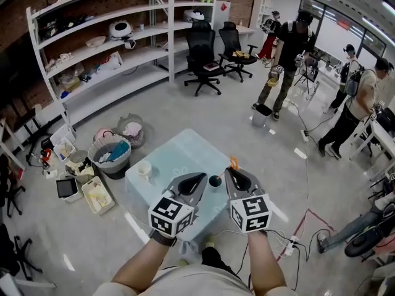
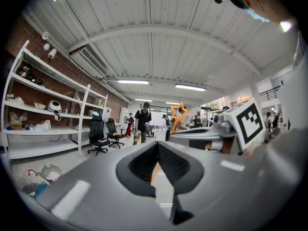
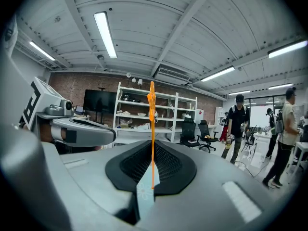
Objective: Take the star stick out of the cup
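On the table (image 1: 179, 154), a mug (image 1: 144, 169) sits left and a cup (image 1: 215, 180) apparently front-middle; a basket (image 1: 108, 157) stands off its left side, chairs (image 1: 202, 55) well behind.

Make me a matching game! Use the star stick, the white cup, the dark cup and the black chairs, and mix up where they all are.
Things:
1. star stick
2. white cup
3. dark cup
4. black chairs

Places:
A. on the floor by the white shelves
B. on the left part of the table, away from both tools
C. pinched in the right tool
D. on the table, between the left tool and the right tool

Pairs: 1-C, 2-B, 3-D, 4-A
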### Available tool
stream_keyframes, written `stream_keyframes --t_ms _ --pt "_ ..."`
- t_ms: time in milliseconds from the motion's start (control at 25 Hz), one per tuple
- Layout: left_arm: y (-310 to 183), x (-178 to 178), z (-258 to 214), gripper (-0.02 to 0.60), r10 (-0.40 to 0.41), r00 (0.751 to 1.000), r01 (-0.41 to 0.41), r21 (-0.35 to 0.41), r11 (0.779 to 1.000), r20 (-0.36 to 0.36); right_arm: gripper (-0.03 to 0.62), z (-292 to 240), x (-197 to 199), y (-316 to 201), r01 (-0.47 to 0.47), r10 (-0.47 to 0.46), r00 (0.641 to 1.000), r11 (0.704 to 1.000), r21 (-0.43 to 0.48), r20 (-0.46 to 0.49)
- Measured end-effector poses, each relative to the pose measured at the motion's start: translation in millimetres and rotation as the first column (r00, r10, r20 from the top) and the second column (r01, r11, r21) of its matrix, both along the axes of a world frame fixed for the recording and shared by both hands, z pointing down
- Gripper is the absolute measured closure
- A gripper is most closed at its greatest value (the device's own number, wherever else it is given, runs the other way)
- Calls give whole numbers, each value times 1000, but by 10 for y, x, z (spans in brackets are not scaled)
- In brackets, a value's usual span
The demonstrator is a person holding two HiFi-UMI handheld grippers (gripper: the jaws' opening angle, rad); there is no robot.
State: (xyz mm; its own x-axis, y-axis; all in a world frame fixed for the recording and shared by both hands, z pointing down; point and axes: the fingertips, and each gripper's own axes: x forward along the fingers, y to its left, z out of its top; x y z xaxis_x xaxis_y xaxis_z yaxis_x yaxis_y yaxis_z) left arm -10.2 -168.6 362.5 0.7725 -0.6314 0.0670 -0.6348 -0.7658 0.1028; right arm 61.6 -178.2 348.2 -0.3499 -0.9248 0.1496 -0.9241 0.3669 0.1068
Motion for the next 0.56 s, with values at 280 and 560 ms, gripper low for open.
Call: stream_keyframes --t_ms 280,560 --pt "-50 6 21 575 1 1000 -1 -3 1000 1 569 20 -1 -51 2 -2 1000 1000 -3 2" --pt "-80 31 51 575 4 1000 -4 -8 1000 2 569 47 20 -85 1 -1 1000 1000 -5 2"
